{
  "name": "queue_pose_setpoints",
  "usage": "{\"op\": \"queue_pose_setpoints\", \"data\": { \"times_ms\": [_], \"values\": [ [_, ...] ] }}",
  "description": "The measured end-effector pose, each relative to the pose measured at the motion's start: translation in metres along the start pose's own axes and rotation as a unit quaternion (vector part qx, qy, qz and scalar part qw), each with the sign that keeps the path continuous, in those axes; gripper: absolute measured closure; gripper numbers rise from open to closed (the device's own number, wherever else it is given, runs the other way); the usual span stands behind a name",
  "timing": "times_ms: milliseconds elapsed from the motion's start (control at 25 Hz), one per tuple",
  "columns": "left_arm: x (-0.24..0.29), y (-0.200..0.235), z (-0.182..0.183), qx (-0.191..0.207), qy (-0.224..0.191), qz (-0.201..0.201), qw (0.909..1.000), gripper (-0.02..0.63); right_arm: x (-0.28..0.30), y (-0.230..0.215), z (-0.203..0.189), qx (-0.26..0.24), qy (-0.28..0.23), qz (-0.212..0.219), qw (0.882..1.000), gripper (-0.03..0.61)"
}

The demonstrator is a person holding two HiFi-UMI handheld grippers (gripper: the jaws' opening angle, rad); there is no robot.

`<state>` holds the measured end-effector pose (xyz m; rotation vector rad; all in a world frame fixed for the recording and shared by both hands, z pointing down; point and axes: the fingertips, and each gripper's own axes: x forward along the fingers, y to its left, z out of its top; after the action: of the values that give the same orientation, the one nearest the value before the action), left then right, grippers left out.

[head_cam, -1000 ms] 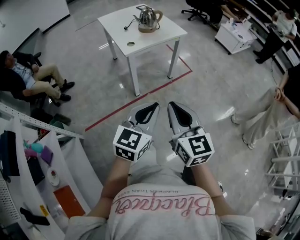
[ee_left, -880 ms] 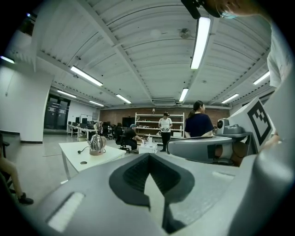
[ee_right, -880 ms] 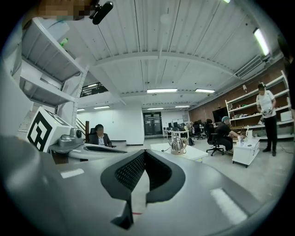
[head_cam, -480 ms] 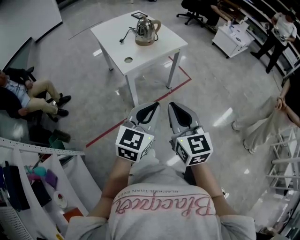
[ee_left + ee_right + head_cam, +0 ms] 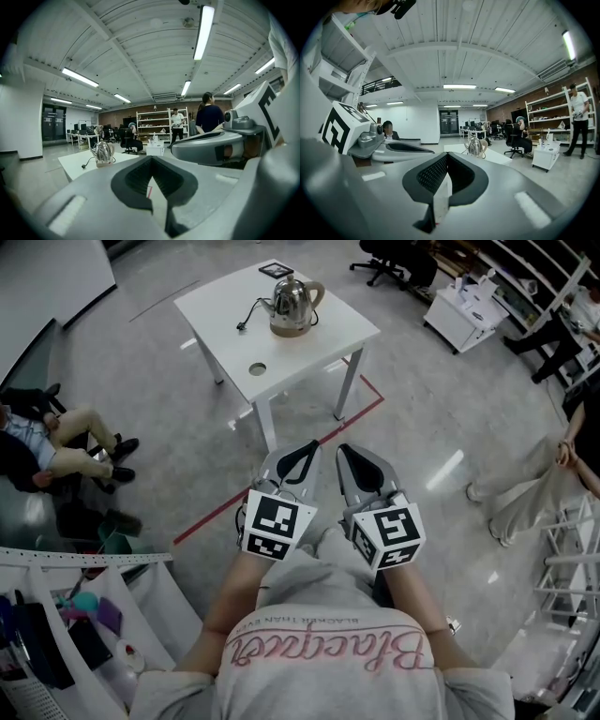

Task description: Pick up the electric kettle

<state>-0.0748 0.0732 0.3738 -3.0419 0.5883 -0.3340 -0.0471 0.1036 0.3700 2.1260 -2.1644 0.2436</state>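
The electric kettle (image 5: 289,306), rigid polished steel, probably slippery and best taken by its tan handle (image 5: 317,291), stands on the white table (image 5: 225,329), well apart from the left gripper (image 5: 302,454) and right gripper (image 5: 353,456), both closed on nothing.

the electric kettle (image 5: 292,304) on the far table is shiny silver with a tan handle and base. the table (image 5: 323,338) is white. the floor (image 5: 422,437) is glossy pale grey, crossed by a red line (image 5: 246,495). near, the left gripper (image 5: 298,463) and right gripper (image 5: 364,468) are grey with black pads. their cubes (image 5: 275,526) carry black-and-white square patterns. the shirt (image 5: 319,615) is grey, lettered pink.
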Motion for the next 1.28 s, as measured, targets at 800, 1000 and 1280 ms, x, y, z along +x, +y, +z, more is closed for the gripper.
{"op": "queue_pose_setpoints", "data": {
  "times_ms": [800,1000,1280],
  "values": [
    [0.117,0.087,0.008,-0.029,0.01,0.051,0.9982,0.607,0.123,-0.089,0.019,0.018,-0.012,0.034,0.999,0.557],
    [0.168,0.119,0.015,-0.047,0.013,0.08,0.9956,0.607,0.17,-0.13,0.032,0.02,-0.007,0.057,0.998,0.557],
    [0.247,0.156,0.031,-0.055,0.019,0.112,0.992,0.607,0.231,-0.2,0.05,0.013,0.001,0.079,0.997,0.557]
  ]
}}
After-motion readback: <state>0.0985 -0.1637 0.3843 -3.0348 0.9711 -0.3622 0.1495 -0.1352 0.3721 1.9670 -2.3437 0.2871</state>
